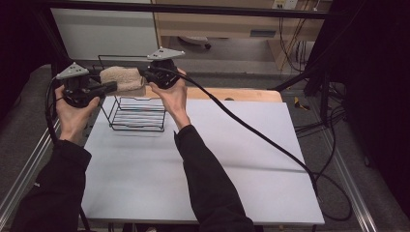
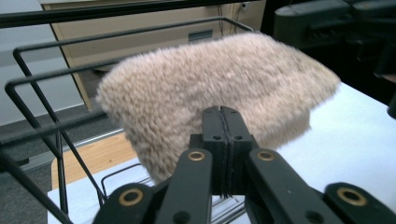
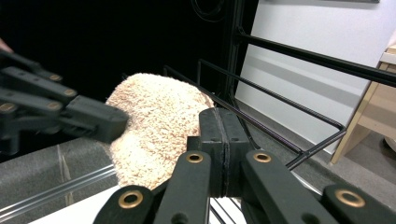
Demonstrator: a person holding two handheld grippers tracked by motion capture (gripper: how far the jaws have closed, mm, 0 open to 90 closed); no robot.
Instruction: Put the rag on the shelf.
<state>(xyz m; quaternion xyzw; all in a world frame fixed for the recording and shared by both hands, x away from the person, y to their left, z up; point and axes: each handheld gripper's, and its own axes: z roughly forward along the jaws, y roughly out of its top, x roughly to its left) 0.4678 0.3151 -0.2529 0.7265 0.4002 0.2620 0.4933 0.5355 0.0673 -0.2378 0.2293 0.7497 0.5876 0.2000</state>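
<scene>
1. The person is holding a beige towel (image 1: 121,77) up in the air between the two tools, stretched above the wire rack (image 1: 138,116) at about eleven o'clock on the white table (image 1: 232,159).
2. The left gripper (image 1: 112,87) is pinching the towel's near-left end; in the left gripper view its jaws are pressing together on the fluffy edge (image 2: 219,112), with no gap showing between them.
3. The right gripper (image 1: 143,73) is gripping the opposite end, its jaws likewise clamped tight on the cloth (image 3: 159,126) (the other tool is showing at nine o'clock in that view).
4. Holding both ends is probably keeping the towel spread and level, so it can be lowered squarely onto the rack's top bars rather than bunching.
5. The rack is standing upright at the table's far-left part, directly under the towel, which is not yet resting on it as far as I can tell.
6. Both cables are trailing off behind the hands, clear of the rack.
</scene>
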